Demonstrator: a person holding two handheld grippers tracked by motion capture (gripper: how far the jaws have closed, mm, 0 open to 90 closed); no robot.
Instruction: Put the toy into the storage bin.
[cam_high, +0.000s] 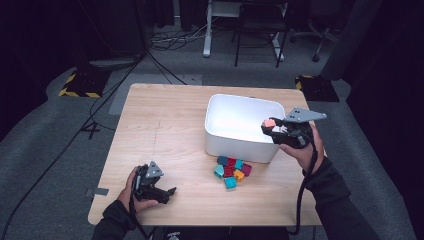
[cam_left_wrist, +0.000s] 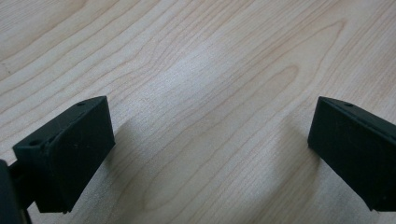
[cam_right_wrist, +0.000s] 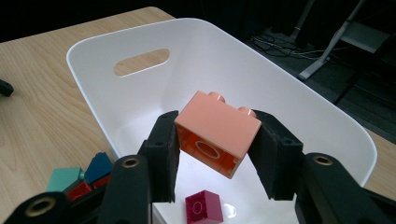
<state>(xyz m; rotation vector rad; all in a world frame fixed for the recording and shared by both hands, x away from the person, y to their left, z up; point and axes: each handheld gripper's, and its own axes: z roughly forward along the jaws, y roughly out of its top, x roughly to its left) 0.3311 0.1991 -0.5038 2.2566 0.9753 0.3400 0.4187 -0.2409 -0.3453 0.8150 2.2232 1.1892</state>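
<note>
I see a loose pile of bricks (cam_high: 231, 170) on the wooden counter (cam_high: 165, 130), between my left tool (cam_high: 167, 194) and my right tool (cam_high: 270, 127), nearer the right one. A magenta brick (cam_right_wrist: 203, 206) lies just below the right tool. Beyond both tools, past the counter's far edge, cables (cam_high: 170, 42) cross the grey floor (cam_high: 50, 130) near a chair (cam_high: 260, 30).

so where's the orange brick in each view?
High view: the orange brick sits right of centre, held in the right gripper over the white bin, by its right rim.
Left gripper view: not in it; bare wooden table between open jaws.
Right gripper view: centre frame, clamped between the jaws above the bin, studs pointing away.
Shared landmark: the table; the bin links the high and right gripper views.
</note>
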